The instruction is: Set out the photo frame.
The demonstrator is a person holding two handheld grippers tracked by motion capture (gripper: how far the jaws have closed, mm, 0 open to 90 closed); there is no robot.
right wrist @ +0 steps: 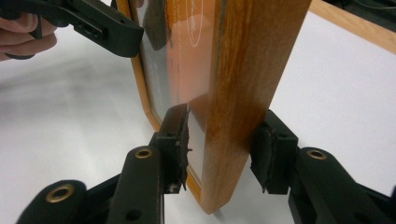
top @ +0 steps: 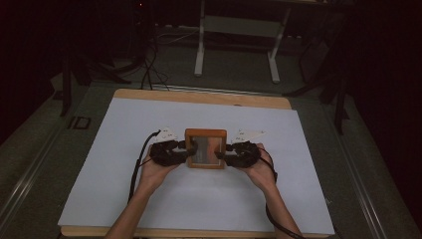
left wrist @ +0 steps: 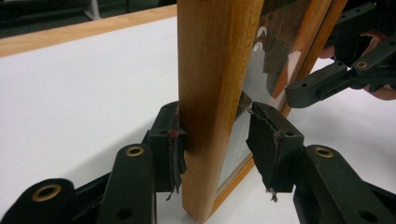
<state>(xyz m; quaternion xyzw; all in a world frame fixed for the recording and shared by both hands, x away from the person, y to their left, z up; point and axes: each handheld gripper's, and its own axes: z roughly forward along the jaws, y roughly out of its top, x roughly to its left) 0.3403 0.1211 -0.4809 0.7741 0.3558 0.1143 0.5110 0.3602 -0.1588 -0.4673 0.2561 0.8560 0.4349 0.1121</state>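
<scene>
The small wooden picture frame with a glass front [top: 205, 148] sat mid-desk on the white sheet covering the wooden desk [top: 124, 149], pinched from both sides. The left claw [top: 185, 152] straddled the frame's left edge; in the left gripper view its one pad [left wrist: 172, 147] pressed the wood while the other stood slightly off the glass. The right claw [top: 225, 153] was clenched on the opposite edge, both pads [right wrist: 180, 140] against the frame. The frame appeared lifted upright at the claws.

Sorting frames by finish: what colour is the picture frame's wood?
Warm orange-brown wood, on the picture frame; best seen in the right gripper view.
</scene>
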